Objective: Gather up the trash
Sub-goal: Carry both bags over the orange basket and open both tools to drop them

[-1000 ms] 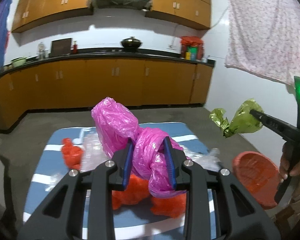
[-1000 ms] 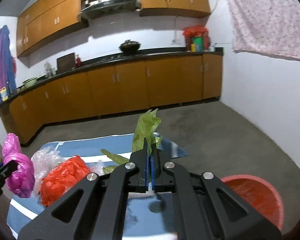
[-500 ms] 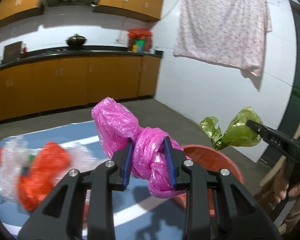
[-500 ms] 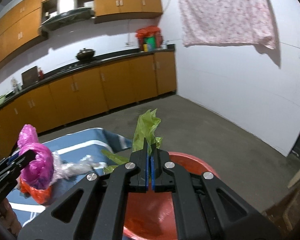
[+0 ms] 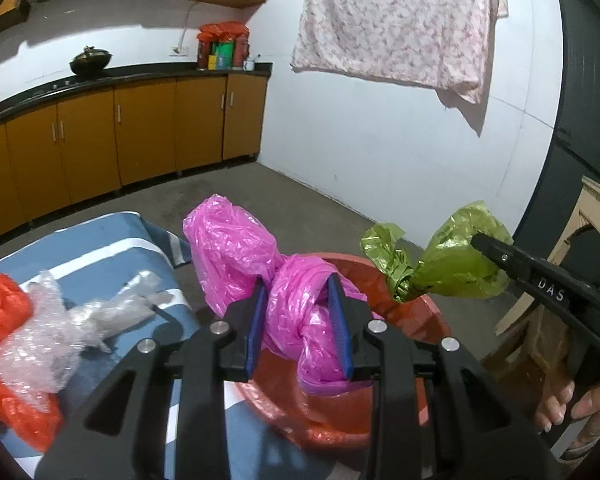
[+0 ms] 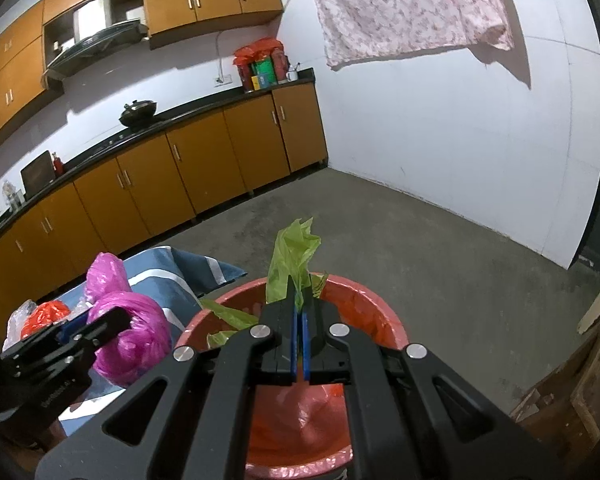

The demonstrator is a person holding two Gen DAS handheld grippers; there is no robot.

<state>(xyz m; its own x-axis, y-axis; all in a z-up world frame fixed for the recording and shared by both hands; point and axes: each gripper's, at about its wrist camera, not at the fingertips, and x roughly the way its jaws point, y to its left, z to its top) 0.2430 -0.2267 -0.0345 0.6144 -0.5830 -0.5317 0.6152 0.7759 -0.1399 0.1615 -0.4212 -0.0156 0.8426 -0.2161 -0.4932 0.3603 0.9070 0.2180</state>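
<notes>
Holding a piece of trash in each hand, you are keeping both over the red bin (image 6: 364, 312). Your left gripper (image 5: 298, 328) is pinching a knotted pink bag (image 5: 260, 272) between its blue pads (image 5: 256, 330), the jaws parted only as far as the bunched plastic is forcing them. In the left wrist view the bag is hanging in front of the bin's near rim (image 5: 300, 428); in the right wrist view the same pink bag (image 6: 128, 328) is sitting just to the left of the bin, beside its edge rather than squarely above the opening.

Your right gripper (image 6: 299, 340) is closed almost completely, its pads nearly touching, with a thin green bag (image 6: 294, 256) sticking up between them. From the left camera that green bag (image 5: 456, 268) is showing as a twisted bundle gripped at the tip of the right gripper (image 5: 484, 246), hovering over the bin's far right side.

The bin is lined with a red bag and is standing on the concrete floor (image 6: 440, 240) just beside the blue striped cloth (image 5: 100, 248). On that cloth, more trash is lying: a crumpled orange bag (image 5: 4, 308) and a wad of clear bubble wrap (image 5: 60, 336), touching each other and well to the left of the bin.
</notes>
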